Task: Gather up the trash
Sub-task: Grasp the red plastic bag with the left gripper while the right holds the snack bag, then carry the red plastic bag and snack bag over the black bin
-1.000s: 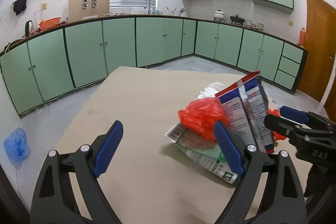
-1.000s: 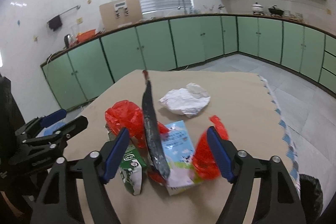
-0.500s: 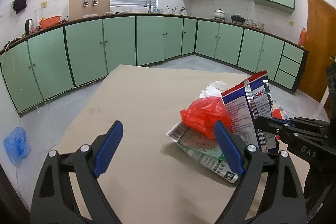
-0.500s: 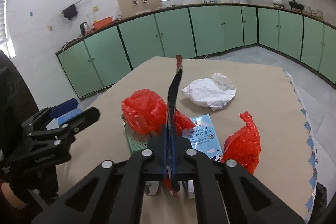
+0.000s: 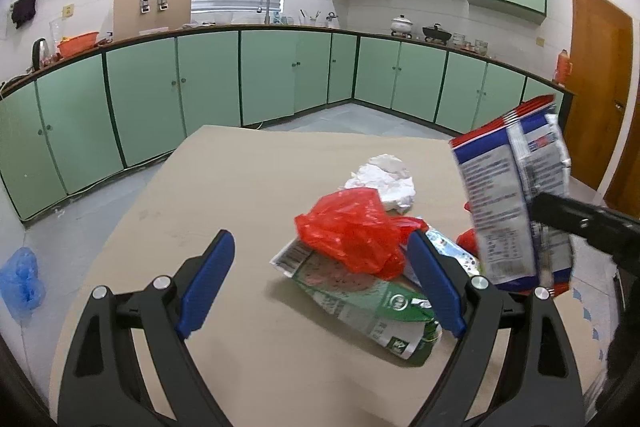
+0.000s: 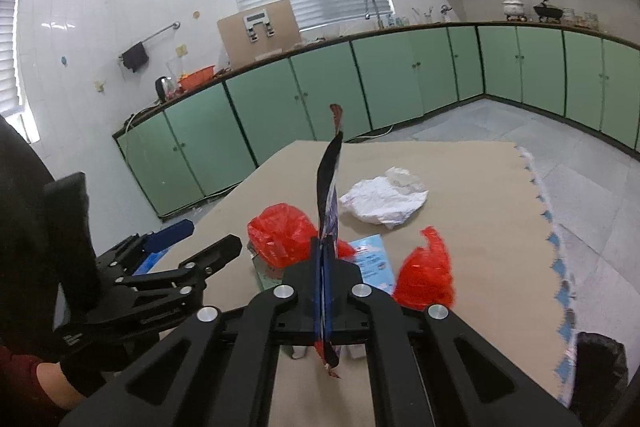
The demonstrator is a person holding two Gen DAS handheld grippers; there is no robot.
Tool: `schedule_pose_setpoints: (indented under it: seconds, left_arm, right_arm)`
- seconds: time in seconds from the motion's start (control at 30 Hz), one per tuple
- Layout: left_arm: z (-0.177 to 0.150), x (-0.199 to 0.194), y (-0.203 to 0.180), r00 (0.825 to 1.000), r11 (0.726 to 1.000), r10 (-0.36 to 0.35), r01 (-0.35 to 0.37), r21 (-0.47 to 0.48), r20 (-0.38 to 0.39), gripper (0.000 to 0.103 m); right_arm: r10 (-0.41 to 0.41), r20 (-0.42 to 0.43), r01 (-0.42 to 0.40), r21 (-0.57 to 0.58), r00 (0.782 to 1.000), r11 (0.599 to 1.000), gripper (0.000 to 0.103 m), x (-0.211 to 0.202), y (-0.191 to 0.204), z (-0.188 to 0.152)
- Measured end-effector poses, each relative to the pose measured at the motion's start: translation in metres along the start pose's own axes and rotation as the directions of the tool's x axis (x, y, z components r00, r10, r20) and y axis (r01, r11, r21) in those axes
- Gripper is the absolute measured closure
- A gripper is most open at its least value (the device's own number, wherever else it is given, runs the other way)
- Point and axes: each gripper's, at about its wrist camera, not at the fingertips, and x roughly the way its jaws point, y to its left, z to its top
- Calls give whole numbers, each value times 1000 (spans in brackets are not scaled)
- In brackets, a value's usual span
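Note:
My right gripper (image 6: pixel 325 259) is shut on a flat snack wrapper (image 6: pixel 329 187), red, white and blue, held edge-on and lifted off the table; the left wrist view shows the wrapper (image 5: pixel 508 195) broadside at the right. My left gripper (image 5: pixel 320 283) hangs open over the beige table (image 5: pixel 224 187), nothing between its fingers. Just past its right finger lies a pile: a red plastic bag (image 5: pixel 352 227) on a flattened green carton (image 5: pixel 360 295), with a crumpled white paper (image 5: pixel 384 179) behind. In the right wrist view a light blue milk carton (image 6: pixel 372 259) and a second red bag (image 6: pixel 428 275) lie below.
A black trash bag (image 6: pixel 596 371) shows off the table's right edge. Green kitchen cabinets (image 5: pixel 200 99) line the walls behind. A blue plastic bag (image 5: pixel 20 279) lies on the floor to the left. A person's sleeve and hand (image 6: pixel 40 383) hold the left gripper.
My right gripper went from open around the wrapper to shut on it, then lifted it up and to the right, off the pile. The left gripper stayed open and in place.

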Motion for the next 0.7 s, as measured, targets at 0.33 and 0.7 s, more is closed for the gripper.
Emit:
schedule_pose_setpoints:
  seconds: [0.33,0.7]
  left_arm:
    - [2,30,-24,1000,1000,1,-1,16,-26,27]
    - [-5,36,-34,998,999,-22,24,28,-66,103]
  right_arm:
    - [-93,4,93,45,996,995,102,-12,-26,-4]
    - [-99,-7,99,50,995,994,101,-9,-29,-11]
